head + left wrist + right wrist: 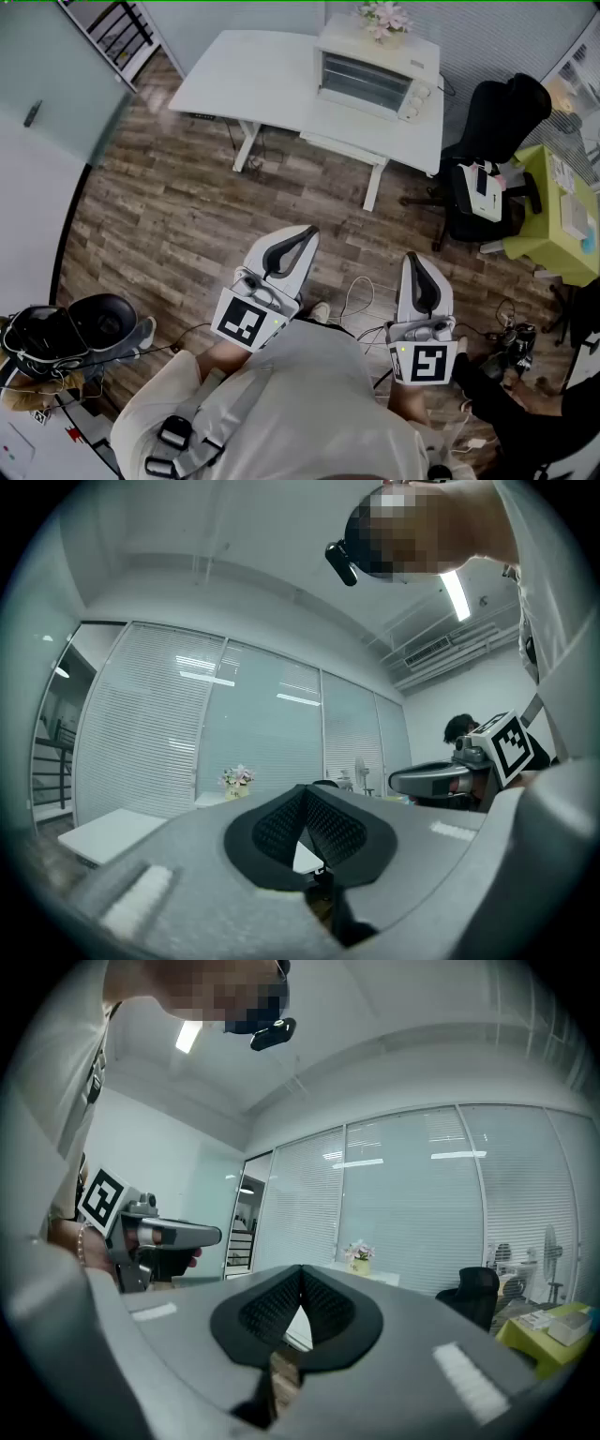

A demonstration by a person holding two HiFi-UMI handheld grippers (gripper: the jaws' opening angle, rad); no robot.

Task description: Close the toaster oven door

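Since your left tongs [302, 239] and right tongs [415, 264] are clenched empty, push the far toaster oven [370, 80]'s rigid, probably light door edge.

head cam looks steeply down, toaster oven [370, 80] far ahead. gripper cams sit low, face level forward; all three share the flowers [384, 19], probably the desk [262, 84] too.

The floor [169, 225] shows wood-grain planks, the table [244, 75] is smooth matt white, the toaster oven [370, 80] glossy.
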